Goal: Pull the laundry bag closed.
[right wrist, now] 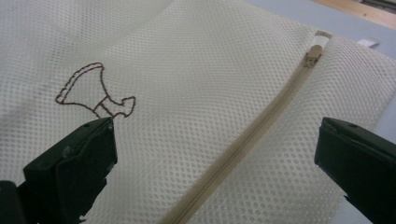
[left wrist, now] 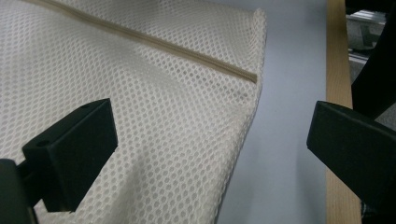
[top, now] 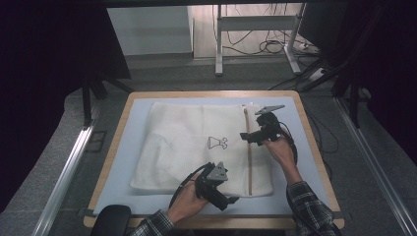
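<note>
Near us, our left tool (top: 231, 200) hangs with its jaws wide apart and nothing in them, over the near corner of the white net bag (top: 196, 147), which lies flat on the table (top: 305, 162). Farther off, our right tool (top: 244, 137) is wide apart too and holds nothing, above the zipper (right wrist: 243, 144). If we pinch only the thin net, the bag could bunch up and slide, and the small zipper pull (right wrist: 312, 53) at the far end could slip out.

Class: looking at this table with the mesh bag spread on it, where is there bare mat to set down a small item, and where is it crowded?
Free: the blue mat strip left of the mesh bag, and the strip between the bag's right edge and the wooden table rim. Crowded: the near edge by the left gripper, and the zipper under the right gripper.
</note>
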Tool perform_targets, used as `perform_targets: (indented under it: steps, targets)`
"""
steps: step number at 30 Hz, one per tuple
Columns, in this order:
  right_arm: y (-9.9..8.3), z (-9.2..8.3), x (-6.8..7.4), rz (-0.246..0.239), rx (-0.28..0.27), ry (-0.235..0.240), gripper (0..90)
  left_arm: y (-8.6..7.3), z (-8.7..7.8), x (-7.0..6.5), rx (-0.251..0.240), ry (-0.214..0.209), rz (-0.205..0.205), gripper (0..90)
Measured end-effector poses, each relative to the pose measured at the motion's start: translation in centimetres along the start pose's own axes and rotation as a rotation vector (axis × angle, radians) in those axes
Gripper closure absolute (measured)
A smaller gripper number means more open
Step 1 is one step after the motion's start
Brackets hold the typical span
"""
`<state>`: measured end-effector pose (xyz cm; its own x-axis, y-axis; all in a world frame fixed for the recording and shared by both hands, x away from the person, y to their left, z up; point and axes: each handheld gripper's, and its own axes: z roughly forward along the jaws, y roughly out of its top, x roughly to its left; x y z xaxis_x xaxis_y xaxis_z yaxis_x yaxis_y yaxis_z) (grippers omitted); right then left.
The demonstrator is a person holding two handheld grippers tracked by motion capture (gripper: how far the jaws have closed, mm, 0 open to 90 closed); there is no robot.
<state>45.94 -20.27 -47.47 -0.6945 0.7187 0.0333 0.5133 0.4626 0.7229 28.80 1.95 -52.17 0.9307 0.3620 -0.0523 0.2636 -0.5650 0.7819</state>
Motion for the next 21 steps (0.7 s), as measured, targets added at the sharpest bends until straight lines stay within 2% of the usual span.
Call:
perform_targets:
  steps: [6, 10, 13, 15, 21]
  targets:
    - [-0.3, -0.7, 1.4, -0.036, -0.010, 0.008, 0.0, -0.1, -0.4, 0.1, 0.005, 0.029, 0.006, 1.7]
    - [-1.0, -1.2, 2.5, -0.075, -0.019, 0.008, 0.0, -0.4, -0.8, 0.4, 0.033, 0.044, 0.019, 1.8]
    - [-1.5, -1.7, 3.1, -0.104, -0.024, 0.008, 0.0, -0.5, -1.1, 0.6, 0.022, 0.048, -0.001, 1.9]
    - [-1.7, -1.9, 3.5, -0.112, -0.030, 0.011, 0.0, -0.6, -1.5, 0.8, 0.028, 0.053, 0.010, 1.9]
    - [-2.5, -2.4, 4.8, -0.133, -0.041, 0.028, 0.0, -1.0, -2.7, 1.3, 0.032, 0.075, 0.008, 2.1]
